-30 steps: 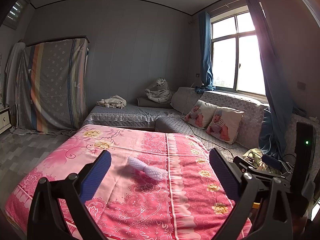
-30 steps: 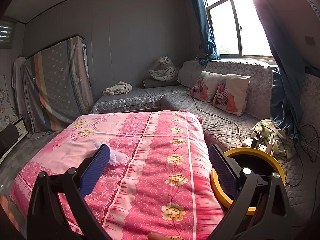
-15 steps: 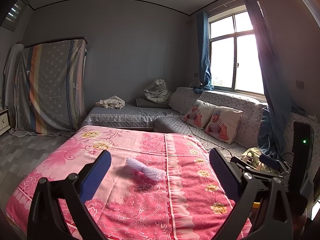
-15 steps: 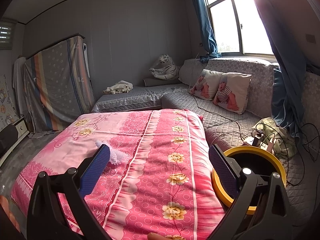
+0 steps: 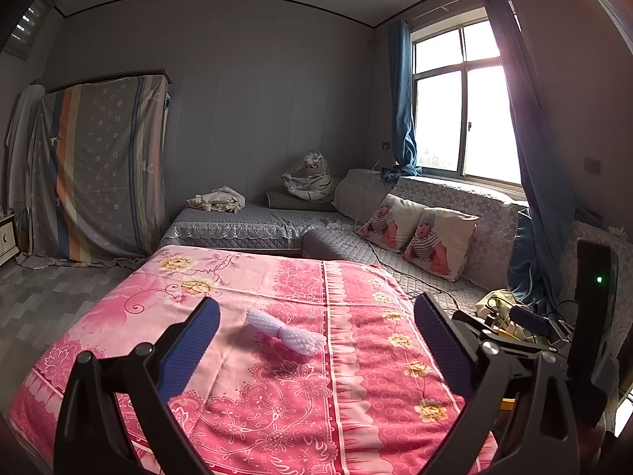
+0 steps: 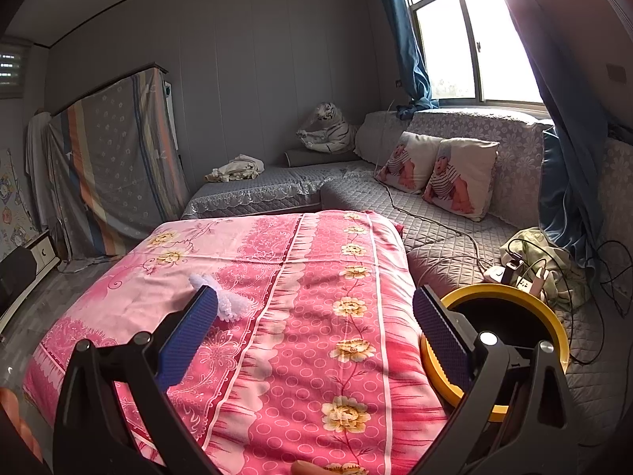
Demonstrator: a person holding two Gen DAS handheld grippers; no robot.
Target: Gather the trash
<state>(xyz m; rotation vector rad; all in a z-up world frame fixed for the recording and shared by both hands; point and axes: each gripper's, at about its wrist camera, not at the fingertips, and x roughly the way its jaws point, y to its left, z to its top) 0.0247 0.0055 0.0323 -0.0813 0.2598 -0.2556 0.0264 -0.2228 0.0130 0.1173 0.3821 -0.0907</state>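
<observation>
A white foam net sleeve (image 5: 285, 331), the kind that wraps fruit, lies alone on the pink floral bedspread (image 5: 277, 403), a little left of the bed's middle and well short of its far edge; by the task it is most likely the piece of trash to be collected. The left tongs (image 5: 316, 332) hang over the near part of the bed with their blue pads spread wide and nothing between them, and in their own view the sleeve sits almost centred in the gap, somewhat farther off, which suggests this tool is lined up to reach for it. The right tongs (image 6: 315, 322) are equally wide open and empty; from their view the sleeve (image 6: 221, 297) peeks out just behind the left pad, so they are aimed more at the bed's right half. Close by the right pad, off the right edge of the bed and resting on the grey quilted sofa (image 6: 447, 245), is a round black bin with a yellow rim (image 6: 554, 324), its mouth facing up. It seems placed there to receive what is picked up, within easy reach of the right side. Cables and a power strip (image 6: 510, 273) lie just beyond the bin, a snag risk for any carry that swings far right.
</observation>
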